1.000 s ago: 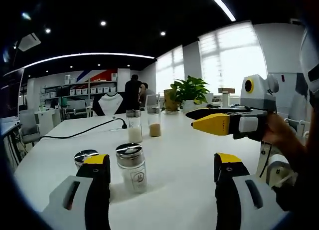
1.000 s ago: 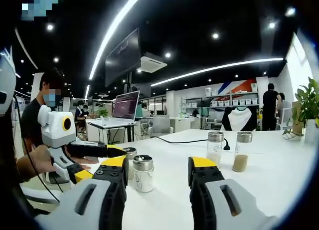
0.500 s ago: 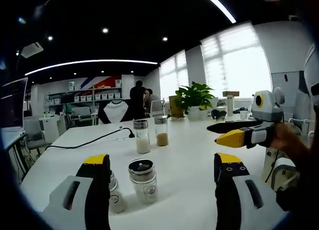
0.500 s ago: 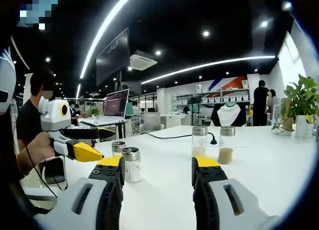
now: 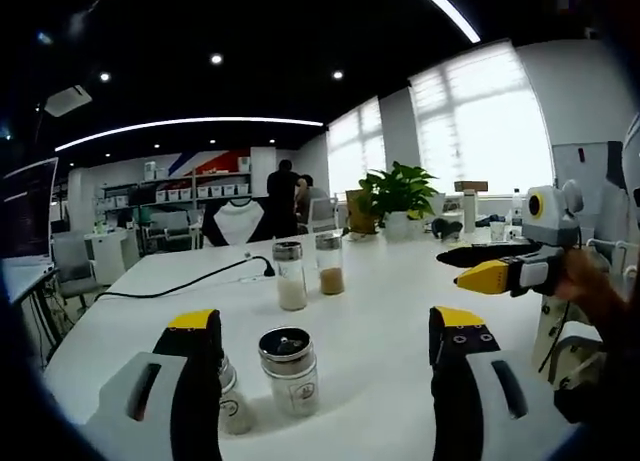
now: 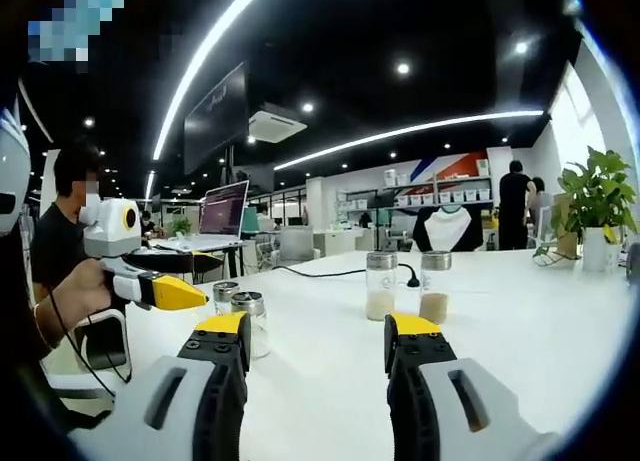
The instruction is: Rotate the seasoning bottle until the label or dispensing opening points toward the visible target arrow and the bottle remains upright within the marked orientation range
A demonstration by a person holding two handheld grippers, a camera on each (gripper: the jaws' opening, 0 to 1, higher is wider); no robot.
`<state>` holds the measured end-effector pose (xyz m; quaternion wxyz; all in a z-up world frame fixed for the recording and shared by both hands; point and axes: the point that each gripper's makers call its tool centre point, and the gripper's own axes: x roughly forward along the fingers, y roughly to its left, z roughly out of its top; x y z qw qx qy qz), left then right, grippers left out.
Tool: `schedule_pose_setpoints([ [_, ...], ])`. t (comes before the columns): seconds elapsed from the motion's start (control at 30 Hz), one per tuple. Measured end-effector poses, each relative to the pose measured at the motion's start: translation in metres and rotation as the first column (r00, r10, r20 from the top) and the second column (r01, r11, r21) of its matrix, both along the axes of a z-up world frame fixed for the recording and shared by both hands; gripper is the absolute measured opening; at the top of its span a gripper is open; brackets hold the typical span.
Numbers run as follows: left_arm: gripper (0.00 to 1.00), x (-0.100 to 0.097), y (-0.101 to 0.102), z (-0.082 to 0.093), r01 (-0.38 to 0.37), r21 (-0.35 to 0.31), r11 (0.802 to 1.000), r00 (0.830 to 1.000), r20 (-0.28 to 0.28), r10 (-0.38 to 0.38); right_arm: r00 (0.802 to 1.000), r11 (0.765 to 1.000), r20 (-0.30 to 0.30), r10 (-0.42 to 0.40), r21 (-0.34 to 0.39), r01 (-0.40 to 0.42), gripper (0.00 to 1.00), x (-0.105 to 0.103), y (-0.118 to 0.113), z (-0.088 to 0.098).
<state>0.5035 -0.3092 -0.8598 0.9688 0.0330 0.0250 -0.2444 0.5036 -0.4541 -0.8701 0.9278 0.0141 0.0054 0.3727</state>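
Standing upright between open left gripper (image 5: 325, 366) jaws, nearer left jaw: bottle (image 5: 289, 370); right gripper (image 6: 315, 366) open, empty, farther off.

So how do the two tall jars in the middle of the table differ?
In the left gripper view, the left jar holds whitish powder; the right jar holds brownish powder. The left jar stands nearer the black cable. Both are clear, upright, metal-capped and partly filled.
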Motion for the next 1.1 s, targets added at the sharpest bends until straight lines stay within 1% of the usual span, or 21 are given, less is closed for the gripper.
schedule_pose_setpoints([
  [0.07,0.90,0.001,-0.002,0.002,0.003,0.003,1.000,1.000,-0.004,-0.003,1.000,1.000,-0.005,-0.004,0.005,0.004,0.53,0.000,-0.002,0.000],
  [0.2,0.90,0.003,-0.004,0.008,0.008,0.020,1.000,1.000,0.009,-0.008,1.000,1.000,-0.004,-0.009,0.011,0.009,0.53,0.000,-0.005,0.003],
  [0.33,0.90,0.006,-0.004,0.008,0.011,0.022,1.000,1.000,0.011,-0.011,1.000,1.000,-0.003,-0.013,0.012,0.013,0.53,0.001,-0.006,0.003],
  [0.43,0.90,0.009,-0.008,0.008,0.018,0.031,0.999,1.000,0.003,-0.018,0.999,0.999,-0.007,-0.033,0.017,0.033,0.53,0.003,-0.009,0.003],
  [0.57,0.90,0.011,-0.010,0.010,0.027,0.028,0.999,1.000,0.012,-0.027,0.999,0.999,-0.017,-0.031,0.031,0.032,0.53,0.005,-0.009,0.005],
  [0.7,0.90,0.017,-0.008,0.010,0.025,0.029,0.999,1.000,0.009,-0.025,0.999,1.000,-0.020,-0.029,0.004,0.029,0.53,0.007,-0.005,0.002],
  [0.87,0.90,0.025,-0.007,0.011,0.014,0.027,1.000,1.000,0.008,-0.014,0.999,1.000,-0.025,-0.026,0.009,0.026,0.53,0.007,-0.005,0.001],
  [1.1,0.89,0.041,-0.008,0.009,0.003,0.018,1.000,1.000,-0.004,-0.002,0.999,0.999,-0.034,-0.040,0.007,0.041,0.53,0.011,-0.011,0.000],
])
